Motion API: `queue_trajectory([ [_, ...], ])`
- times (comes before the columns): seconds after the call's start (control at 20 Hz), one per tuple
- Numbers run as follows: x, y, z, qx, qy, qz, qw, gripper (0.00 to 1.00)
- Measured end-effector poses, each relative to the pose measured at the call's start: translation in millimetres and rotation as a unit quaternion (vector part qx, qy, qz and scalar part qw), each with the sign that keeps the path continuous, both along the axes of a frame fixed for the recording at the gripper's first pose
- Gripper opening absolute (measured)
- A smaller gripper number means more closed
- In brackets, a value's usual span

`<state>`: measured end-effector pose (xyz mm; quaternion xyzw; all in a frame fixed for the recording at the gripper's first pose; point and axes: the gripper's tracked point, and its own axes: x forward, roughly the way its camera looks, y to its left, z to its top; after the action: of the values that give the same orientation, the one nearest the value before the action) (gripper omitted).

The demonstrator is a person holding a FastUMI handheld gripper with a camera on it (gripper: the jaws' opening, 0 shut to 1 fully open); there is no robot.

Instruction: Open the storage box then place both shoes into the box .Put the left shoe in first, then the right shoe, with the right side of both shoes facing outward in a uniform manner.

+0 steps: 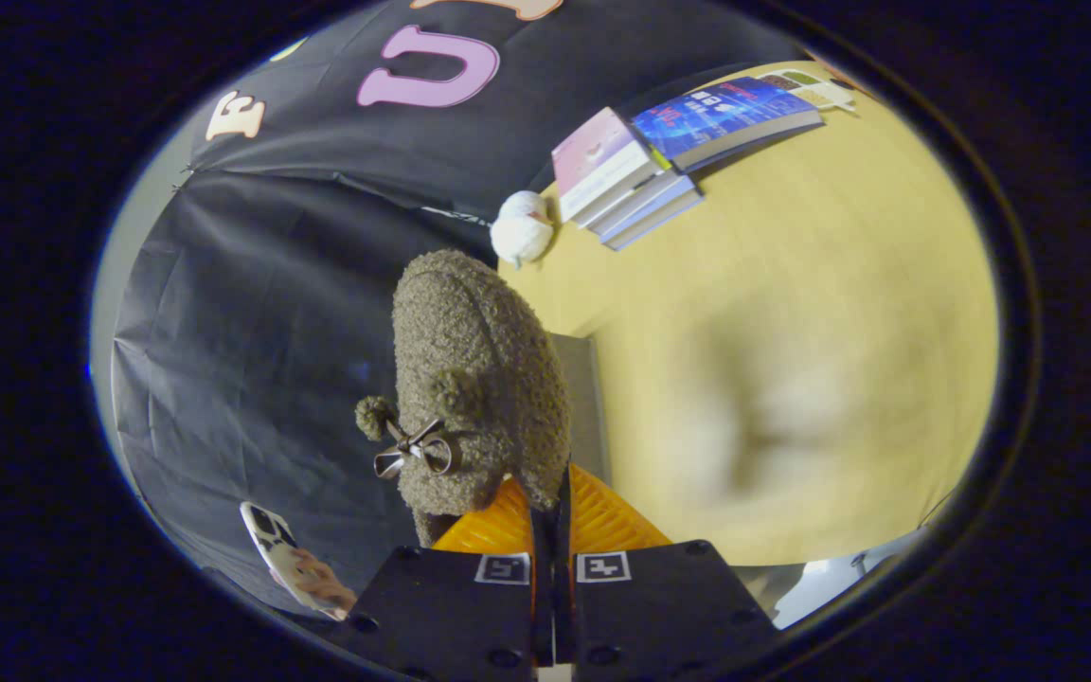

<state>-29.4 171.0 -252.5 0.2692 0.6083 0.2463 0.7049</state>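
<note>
Nearest you, the gripper [553, 516] has its jaws drawn almost together, pinching a thin edge of the fuzzy shoe [474, 379] at its near end; both fingers press on that edge, so you are holding the shoe up in the air, hanging ahead of the fingers and above the near edge of the table [792, 284]. The shoe is a soft slipper-like thing covered in curly, boucle-style pile of a grey-brown tone, with two small pompoms and a shiny metallic bow [416, 450] on its side. You should expect it to be light and floppy: the upper will sag and swing from such a narrow pinch, and the plush can slide between the pads, so a hold on the firmer rim by the heel, or where the sole meets the upper, seems the safer place. Just behind the shoe stands a flat grey panel [583, 398]; whether that belongs to the storage box you cannot tell. The table is smooth pale yellow wood grain, with a blurred patch across its middle. Beyond the shoe lie a stack of books [635, 180] with glossy covers and a small white round toy [520, 229] beside them. A hand holding a phone [292, 561] shows beside the gripper.
</note>
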Motion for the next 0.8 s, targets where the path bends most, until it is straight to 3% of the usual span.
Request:
queue_trajectory([
  [0.35,-25.4,98.3,15.5,0.015,0.003,0.038,0.999,0.04],
  [0.8,-32.3,167.4,-55.0,-0.139,-0.054,0.055,0.987,0.04],
])
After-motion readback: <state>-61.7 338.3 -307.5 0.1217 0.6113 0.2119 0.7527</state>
